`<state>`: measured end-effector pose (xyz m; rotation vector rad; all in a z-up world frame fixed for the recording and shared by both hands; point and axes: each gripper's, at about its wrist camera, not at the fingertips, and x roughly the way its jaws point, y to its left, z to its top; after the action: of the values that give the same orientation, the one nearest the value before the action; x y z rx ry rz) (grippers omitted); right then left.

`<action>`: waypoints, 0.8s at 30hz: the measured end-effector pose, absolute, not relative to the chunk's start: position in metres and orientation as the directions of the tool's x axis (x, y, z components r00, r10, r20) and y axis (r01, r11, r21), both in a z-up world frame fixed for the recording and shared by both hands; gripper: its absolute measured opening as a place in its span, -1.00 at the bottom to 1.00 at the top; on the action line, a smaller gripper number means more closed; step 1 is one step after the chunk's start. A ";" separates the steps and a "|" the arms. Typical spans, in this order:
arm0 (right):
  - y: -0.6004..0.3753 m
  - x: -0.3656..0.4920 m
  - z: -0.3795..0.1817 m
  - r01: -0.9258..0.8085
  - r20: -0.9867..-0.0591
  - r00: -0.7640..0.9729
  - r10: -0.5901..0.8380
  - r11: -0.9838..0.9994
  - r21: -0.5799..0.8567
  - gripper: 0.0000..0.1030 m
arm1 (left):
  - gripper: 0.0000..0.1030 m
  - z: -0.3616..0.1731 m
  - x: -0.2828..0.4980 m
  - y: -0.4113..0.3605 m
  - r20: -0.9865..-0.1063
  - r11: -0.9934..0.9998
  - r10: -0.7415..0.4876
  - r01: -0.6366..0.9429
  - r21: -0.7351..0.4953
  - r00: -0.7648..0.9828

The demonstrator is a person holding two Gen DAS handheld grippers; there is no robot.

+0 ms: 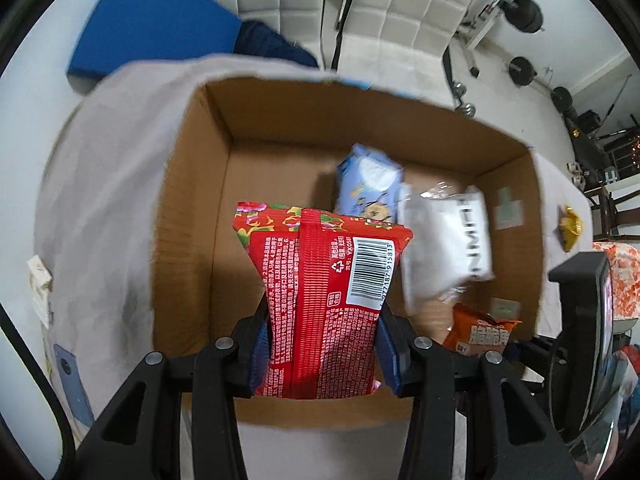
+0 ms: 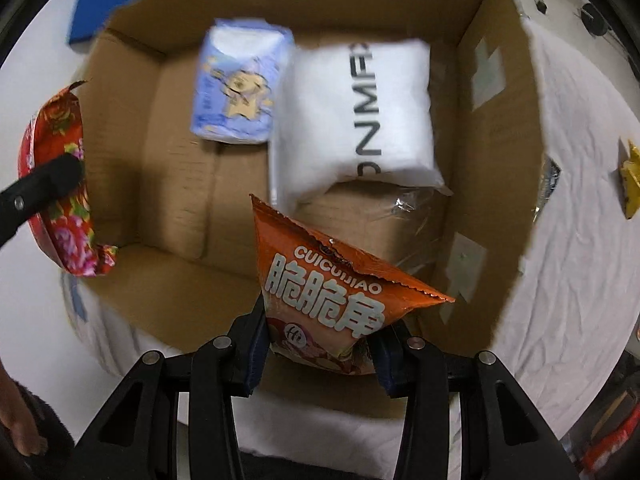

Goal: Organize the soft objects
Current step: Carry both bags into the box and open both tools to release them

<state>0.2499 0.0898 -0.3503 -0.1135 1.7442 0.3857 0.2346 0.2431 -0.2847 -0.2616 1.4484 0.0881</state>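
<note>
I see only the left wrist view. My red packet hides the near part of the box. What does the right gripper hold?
Observer: The right gripper is shut on an orange snack bag, held over the near edge of the cardboard box.
Operator: What is printed on it?
Observer: CUICUIJIAO, above large white Chinese characters.
Operator: Is the floor under it free?
Observer: Yes, bare cardboard lies just beyond it; the white pillow pack and the blue tissue pack lie farther back, side by side.
</note>
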 end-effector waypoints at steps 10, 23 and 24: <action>0.101 0.272 -0.410 -0.242 -0.970 -0.229 0.082 0.960 0.138 -0.11 | -0.17 -0.360 0.289 0.274 -0.994 0.963 -0.107 -0.246 -0.107 0.011; 0.108 0.292 -0.419 -0.230 -0.973 -0.215 0.082 0.964 0.132 -0.08 | -0.15 -0.377 0.311 0.273 -0.993 0.964 -0.115 -0.243 -0.105 -0.025; 0.106 0.290 -0.419 -0.228 -0.972 -0.220 0.084 0.964 0.135 -0.07 | -0.15 -0.375 0.312 0.274 -0.992 0.962 -0.120 -0.249 -0.109 -0.030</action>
<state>0.2904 0.1061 -0.4192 -0.1074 1.7711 0.2875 0.3119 0.2738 -0.3746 -0.2890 1.6045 0.1056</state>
